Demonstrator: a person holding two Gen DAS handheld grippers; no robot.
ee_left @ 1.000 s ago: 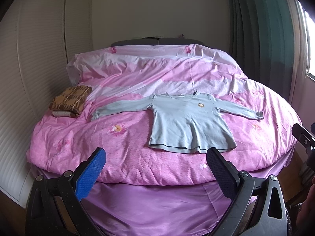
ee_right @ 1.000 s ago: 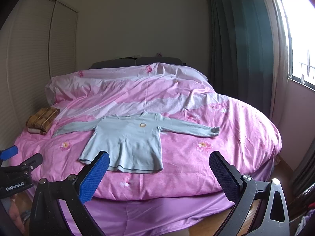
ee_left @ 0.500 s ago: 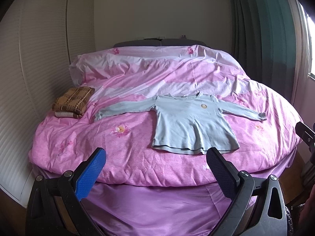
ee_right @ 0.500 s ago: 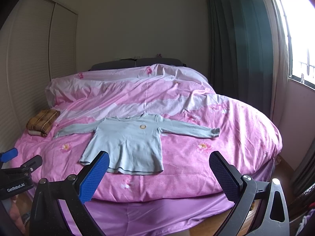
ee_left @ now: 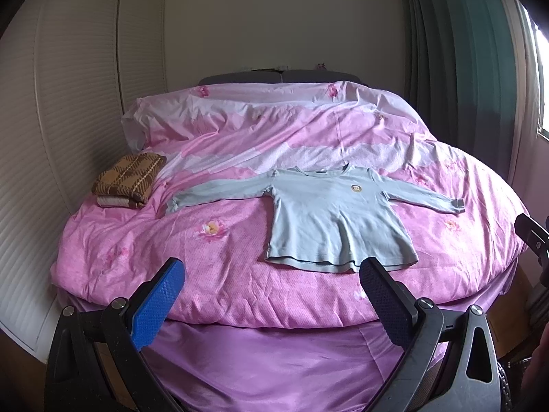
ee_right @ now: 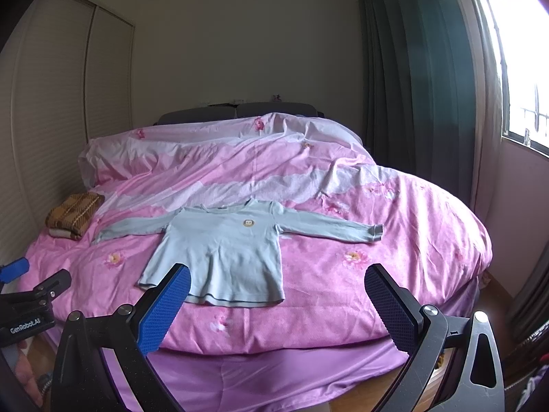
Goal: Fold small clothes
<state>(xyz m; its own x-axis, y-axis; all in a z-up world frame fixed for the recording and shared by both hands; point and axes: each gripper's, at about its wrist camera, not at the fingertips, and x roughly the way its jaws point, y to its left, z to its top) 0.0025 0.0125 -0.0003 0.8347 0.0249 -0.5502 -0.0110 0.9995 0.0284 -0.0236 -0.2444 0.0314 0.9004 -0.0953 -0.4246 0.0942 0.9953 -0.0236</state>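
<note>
A light blue long-sleeved child's shirt [ee_left: 329,219] lies flat, face up, sleeves spread, on the pink bed cover; it also shows in the right wrist view [ee_right: 226,247]. My left gripper [ee_left: 271,274] is open and empty, held off the foot of the bed, short of the shirt's hem. My right gripper [ee_right: 278,278] is open and empty, also in front of the bed, with the hem just beyond its left finger. Part of the left gripper shows at the left edge of the right wrist view [ee_right: 34,295].
A folded brown plaid garment [ee_left: 128,178] on a white one sits at the bed's left side. The pink quilt [ee_left: 240,158] is rumpled toward the headboard. A white wardrobe [ee_left: 68,103] stands left, dark curtains [ee_right: 411,86] and a window right.
Both grippers have drawn back and slightly down from the bed, so the shirt sits a little higher and farther in both views. Nothing on the bed has moved.
</note>
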